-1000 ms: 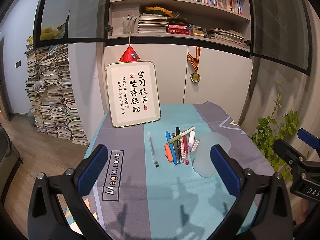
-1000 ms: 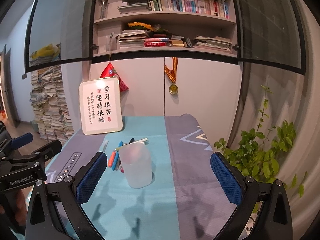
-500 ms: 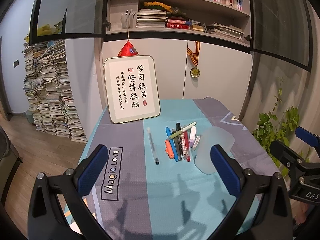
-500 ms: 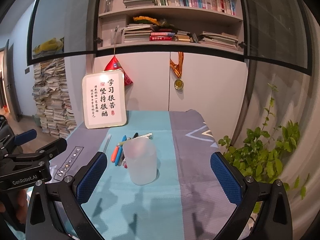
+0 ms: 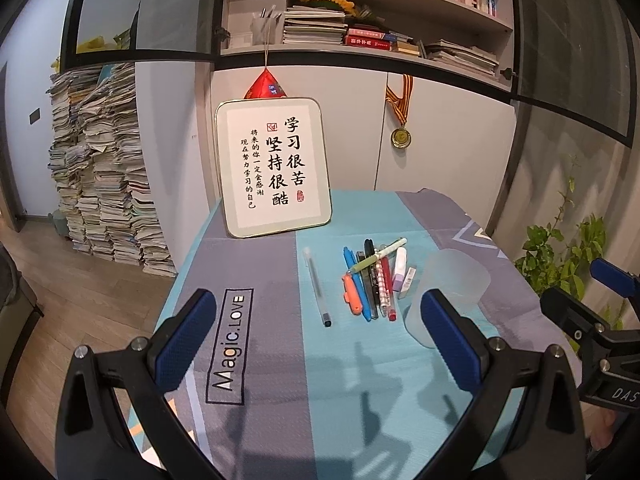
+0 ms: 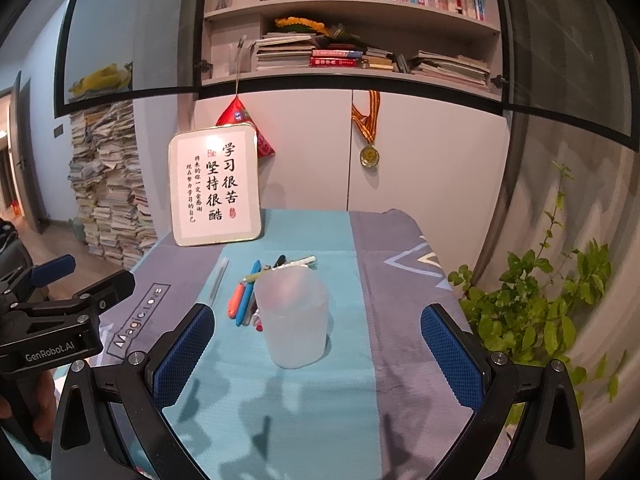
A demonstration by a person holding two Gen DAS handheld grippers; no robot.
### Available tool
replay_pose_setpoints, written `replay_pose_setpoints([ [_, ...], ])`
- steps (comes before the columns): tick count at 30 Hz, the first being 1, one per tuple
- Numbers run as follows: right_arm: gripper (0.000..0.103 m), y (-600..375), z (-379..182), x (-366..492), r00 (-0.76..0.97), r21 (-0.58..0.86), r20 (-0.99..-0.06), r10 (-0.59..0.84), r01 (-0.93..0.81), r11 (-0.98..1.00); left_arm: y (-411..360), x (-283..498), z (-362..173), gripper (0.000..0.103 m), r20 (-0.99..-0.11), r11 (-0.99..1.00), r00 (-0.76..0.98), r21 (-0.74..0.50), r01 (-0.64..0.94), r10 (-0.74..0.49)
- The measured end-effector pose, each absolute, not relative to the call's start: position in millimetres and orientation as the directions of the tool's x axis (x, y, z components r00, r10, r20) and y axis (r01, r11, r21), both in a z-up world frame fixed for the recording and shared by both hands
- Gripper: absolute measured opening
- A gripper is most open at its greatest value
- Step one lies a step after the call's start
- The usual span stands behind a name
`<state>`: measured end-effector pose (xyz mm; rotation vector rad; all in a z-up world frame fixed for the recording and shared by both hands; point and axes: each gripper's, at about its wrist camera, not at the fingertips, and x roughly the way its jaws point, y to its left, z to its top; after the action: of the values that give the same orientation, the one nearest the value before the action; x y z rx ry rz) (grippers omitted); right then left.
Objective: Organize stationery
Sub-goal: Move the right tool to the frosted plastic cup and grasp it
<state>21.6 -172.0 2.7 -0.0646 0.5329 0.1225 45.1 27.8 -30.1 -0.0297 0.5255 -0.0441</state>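
The surface [image 5: 280, 380] wears a teal and grey cloth, with a framed calligraphy board [image 5: 274, 168] propped upright at its far edge against the cabinet. Nearer, a frosted translucent cup [image 6: 294, 316] stands upright on the teal band, empty as far as its cloudy wall lets one tell. Just beside it, on its left, lies the cluster of pens [image 5: 372, 280], mostly side by side with a pale green one crossed over the top and a small eraser-like piece at the cup side; a single clear pen [image 5: 316, 286] lies apart, further left. The left gripper [image 5: 320, 340] hovers above the surface short of the pens, fingers spread wide and holding nothing. The right gripper [image 6: 318, 356] hangs short of the cup, likewise wide and empty. Nothing seems sorted yet, so the step in hand is probably the first pick. The lone clear pen looks the easiest start: come down with the fingers straddling its barrel crosswise, near mid-length so it does not tip, and close gently. The right gripper could steady the cup, which looks light and may topple when pens drop in.
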Motion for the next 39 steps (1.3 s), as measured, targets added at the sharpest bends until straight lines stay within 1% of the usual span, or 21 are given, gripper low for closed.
replay_pose_setpoints([
  [9,0.103,-166,-6,33,0.842,-0.017,-0.520,0.144,-0.179,0.984,31,56,-38,0.102,-0.511,0.998,0.857,-0.042,0.041,-0.057],
  [14,0.103,-165,-19,50,0.807,0.003,-0.566,0.170,-0.203,0.979,33,65,-43,0.102,-0.520,0.998,0.852,-0.038,0.041,-0.054],
  [20,0.103,-167,-43,79,0.750,0.045,-0.632,0.195,-0.216,0.975,43,83,-57,0.102,-0.560,0.999,0.828,-0.039,0.009,-0.029],
  [25,0.103,-165,-65,107,0.708,0.038,-0.679,0.195,-0.231,0.972,53,106,-69,0.102,-0.594,0.999,0.804,-0.043,-0.029,-0.002],
  [31,0.103,-163,-83,132,0.678,0.035,-0.708,0.197,-0.246,0.969,57,140,-84,0.102,-0.644,0.998,0.765,-0.044,-0.054,0.013],
  [34,0.103,-160,-89,143,0.683,-0.010,-0.709,0.178,-0.262,0.965,55,160,-89,0.101,-0.661,0.997,0.750,-0.044,-0.060,0.016],
  [35,0.094,-161,-90,143,0.692,-0.016,-0.699,0.180,-0.267,0.964,54,168,-91,0.101,-0.668,0.997,0.744,-0.046,-0.061,0.015],
  [36,0.070,-162,-90,143,0.692,-0.009,-0.696,0.193,-0.277,0.961,53,174,-92,0.101,-0.673,0.997,0.740,-0.050,-0.062,0.013],
  [38,0.069,-168,-88,148,0.699,-0.027,-0.696,0.161,-0.250,0.968,48,191,-97,0.100,-0.686,0.996,0.728,-0.068,-0.057,-0.006],
  [39,0.069,-173,-87,149,0.707,-0.041,-0.692,0.145,-0.239,0.970,44,202,-100,0.096,-0.697,0.996,0.717,-0.076,-0.054,-0.014],
])
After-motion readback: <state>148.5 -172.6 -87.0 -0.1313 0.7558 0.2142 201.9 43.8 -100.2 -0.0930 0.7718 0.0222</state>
